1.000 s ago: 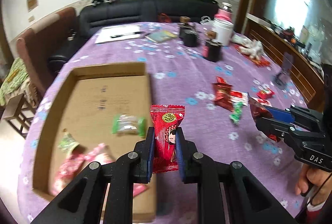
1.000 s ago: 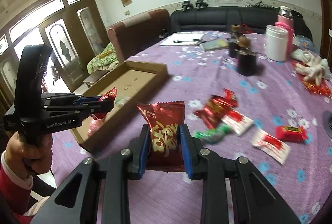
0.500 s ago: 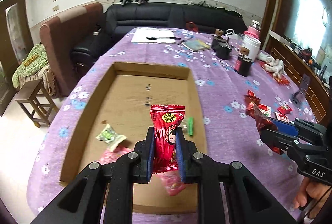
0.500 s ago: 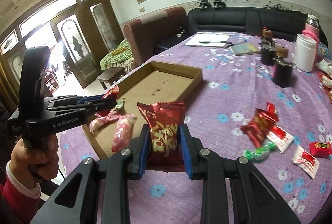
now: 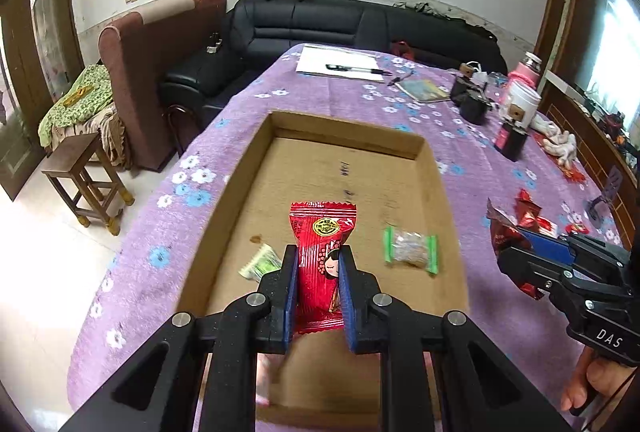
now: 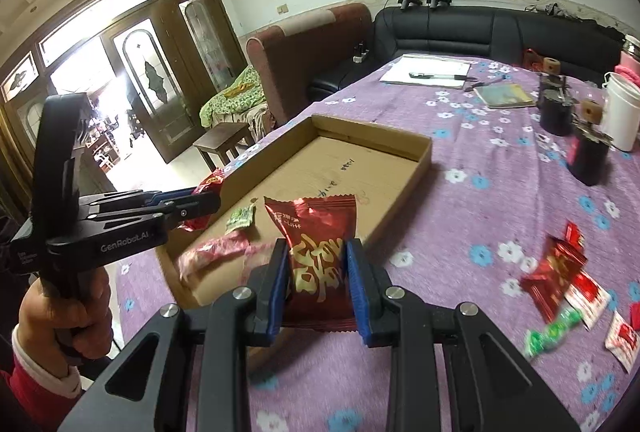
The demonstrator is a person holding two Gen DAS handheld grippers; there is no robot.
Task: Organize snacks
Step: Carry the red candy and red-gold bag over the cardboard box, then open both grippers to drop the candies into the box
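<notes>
My left gripper (image 5: 318,292) is shut on a red candy packet with a cartoon face (image 5: 322,252), held over the near part of the shallow cardboard tray (image 5: 348,133). My right gripper (image 6: 318,280) is shut on a dark red foil snack bag with gold lettering (image 6: 316,236), held above the tablecloth just right of the tray's (image 6: 426,155) near corner. In the tray lie a clear snack with green ends (image 5: 410,250), a green-white wrapper (image 5: 260,264) and pink packets (image 6: 216,252). The right gripper also shows in the left wrist view (image 5: 520,252).
Loose red and green snacks (image 6: 560,284) lie on the purple flowered tablecloth (image 6: 480,199) to the right. Dark jars (image 6: 588,155), a white container (image 6: 622,111), a booklet (image 6: 504,95) and paper with a pen (image 6: 432,75) stand further back. A stool (image 5: 86,179) is off the table's left side.
Both grippers have moved left toward the tray with their packets still held. The left one now hangs over the tray's inside; the right one has come up to the tray's edge.
</notes>
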